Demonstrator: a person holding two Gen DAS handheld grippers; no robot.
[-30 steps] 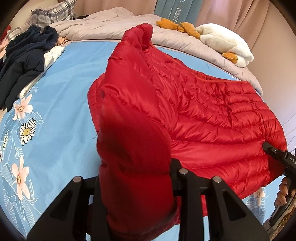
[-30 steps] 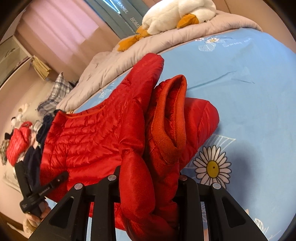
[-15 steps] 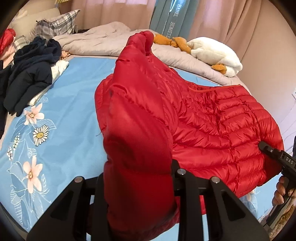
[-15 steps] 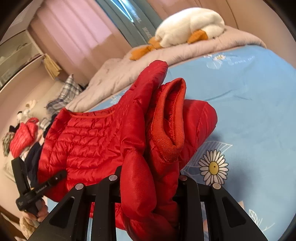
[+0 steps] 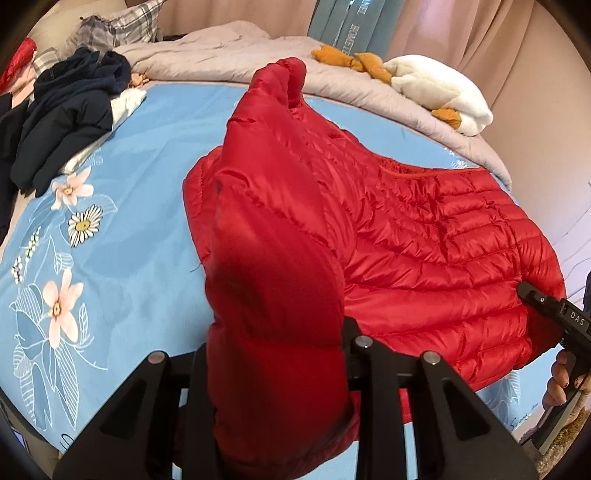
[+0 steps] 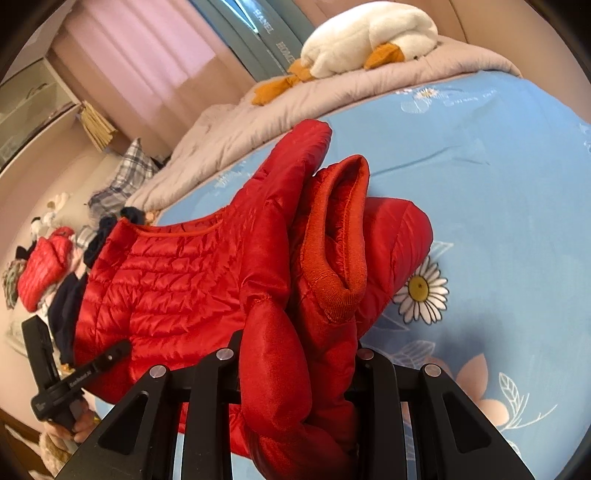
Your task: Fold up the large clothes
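A red quilted down jacket lies spread on the blue flowered sheet of a bed. My left gripper is shut on a thick bunch of the jacket's left side, held up off the sheet. At the right edge of the left wrist view, a hand holds the right gripper's black body at the jacket's hem. In the right wrist view my right gripper is shut on folded jacket fabric, with the ribbed orange-red cuff standing above it. The left gripper's body shows at the lower left there.
A heap of dark navy clothes lies at the sheet's far left. A grey duvet and a white plush goose line the far side. A plaid pillow and another red garment sit beyond.
My left gripper has drawn back a little with the jacket bunch still in it, so more of the bed shows. The right gripper has kept its grip and hardly moved.
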